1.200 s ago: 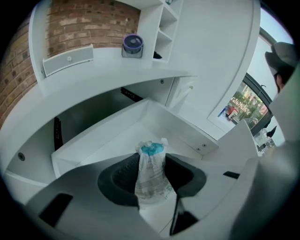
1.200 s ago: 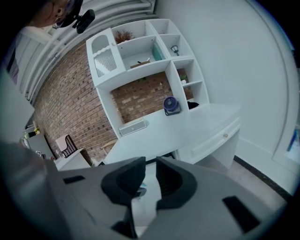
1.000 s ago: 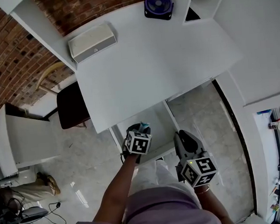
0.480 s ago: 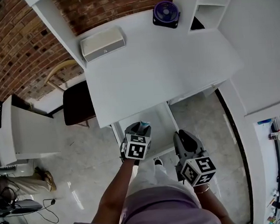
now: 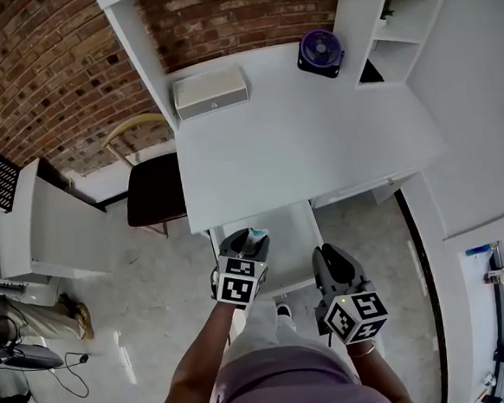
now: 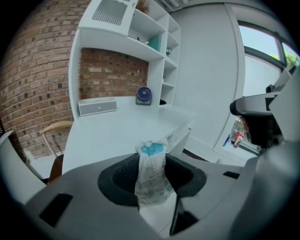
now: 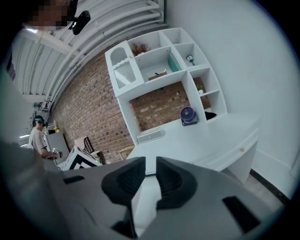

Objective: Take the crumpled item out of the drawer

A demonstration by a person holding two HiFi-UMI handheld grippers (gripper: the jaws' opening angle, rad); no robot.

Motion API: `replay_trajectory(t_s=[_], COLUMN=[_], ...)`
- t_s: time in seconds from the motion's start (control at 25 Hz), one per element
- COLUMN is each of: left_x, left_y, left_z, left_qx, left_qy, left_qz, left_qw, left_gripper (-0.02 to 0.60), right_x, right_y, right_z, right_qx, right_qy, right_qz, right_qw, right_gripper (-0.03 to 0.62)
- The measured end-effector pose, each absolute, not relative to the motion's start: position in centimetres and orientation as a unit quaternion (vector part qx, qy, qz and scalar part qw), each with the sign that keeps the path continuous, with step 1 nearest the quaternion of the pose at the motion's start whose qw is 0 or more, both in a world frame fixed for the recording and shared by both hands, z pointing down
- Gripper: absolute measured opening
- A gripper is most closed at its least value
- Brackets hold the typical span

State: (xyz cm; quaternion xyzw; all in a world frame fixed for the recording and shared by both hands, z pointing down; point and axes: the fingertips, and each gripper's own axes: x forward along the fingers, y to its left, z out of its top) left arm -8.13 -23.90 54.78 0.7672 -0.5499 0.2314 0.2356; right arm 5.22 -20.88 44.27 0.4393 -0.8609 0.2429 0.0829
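Note:
My left gripper [image 5: 250, 237] is shut on the crumpled item [image 5: 255, 232], a white printed wrapper with a blue patch. It hangs over the open white drawer [image 5: 296, 233] under the desk's front edge. In the left gripper view the wrapper [image 6: 150, 157] stands upright, pinched between the dark pads of the left gripper [image 6: 152, 175]. To the right of the drawer, my right gripper [image 5: 329, 258] is shut and empty. In its own view the right gripper [image 7: 150, 180] has its pads almost touching, with nothing between them.
On the white desk [image 5: 299, 140] stand a long white box [image 5: 210, 93] and a purple fan [image 5: 320, 52]. A white shelf unit [image 5: 394, 20] rises at the back right. A dark chair [image 5: 156, 191] and a white cabinet [image 5: 42, 234] are at the left. A person [image 7: 40, 136] stands far off.
My left gripper has risen with the wrapper still pinched in it. The right gripper has lifted a little. The head view now takes in more of the brick wall.

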Motion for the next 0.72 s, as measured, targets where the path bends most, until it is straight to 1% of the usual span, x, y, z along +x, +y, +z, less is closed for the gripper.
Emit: replay_trajectory(t_s=[0.32, 0.72], left_x=[-9.7, -12.4], left_y=[-23.1, -20.2], left_z=[50.5, 47.2], left_qx=[0.760, 0.736], left_qy=[-0.586, -0.632], left_qz=[0.194, 0.153], left_qw=[0.203, 0.186], left_gripper=[0.170, 0.170], right_x=[4.5, 3.6], right_y=[-20.5, -19.2], right_z=[43.0, 42.0], right_qx=[0.419, 0.396], right_qy=[-0.878, -0.892], right_qz=[0.222, 0.207], right_qw=[0.072, 0.071], right_gripper=[0.060, 0.058])
